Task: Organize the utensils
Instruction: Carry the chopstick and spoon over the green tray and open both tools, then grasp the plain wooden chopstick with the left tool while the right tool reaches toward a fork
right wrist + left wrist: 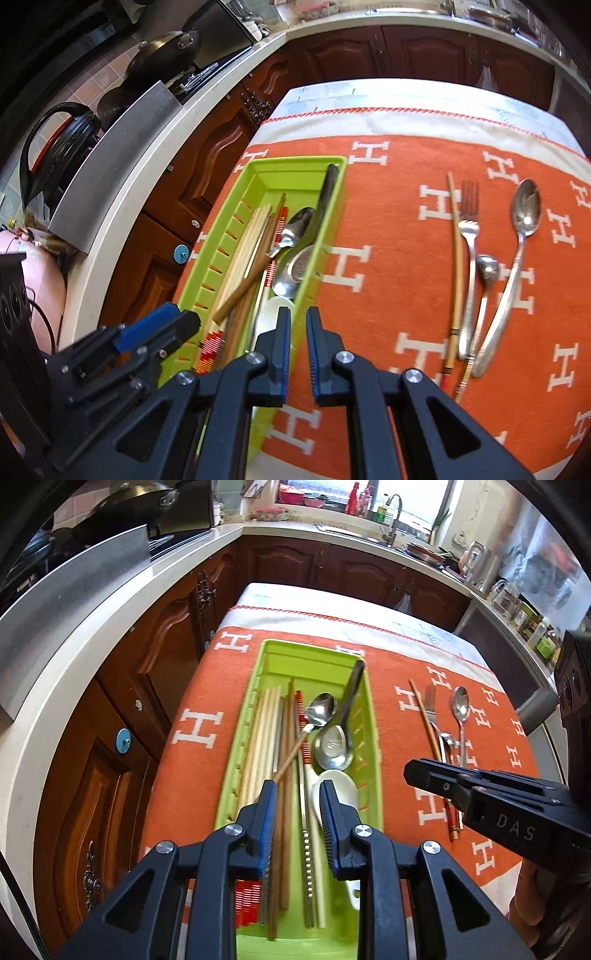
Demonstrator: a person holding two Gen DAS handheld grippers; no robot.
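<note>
both tools empty, jaws parted: left tool (297, 794) above the green utensil tray (258, 672), right tool (297, 325) over its rim; fork (468, 236) on orange cloth (388, 229).

Dark wood cabinets (354, 568), bright window (410, 494).

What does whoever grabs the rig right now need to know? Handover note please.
Left gripper: open, empty, over the lime-green plastic utensil tray.
Right gripper: open, empty, above the tray's right rim.
Done: wooden chopsticks, steel ladle and white ceramic spoon are in the tray.
Left: on the orange H-pattern cloth remain a loose bamboo chopstick, silver fork, small round spoon and large silver spoon.
</note>
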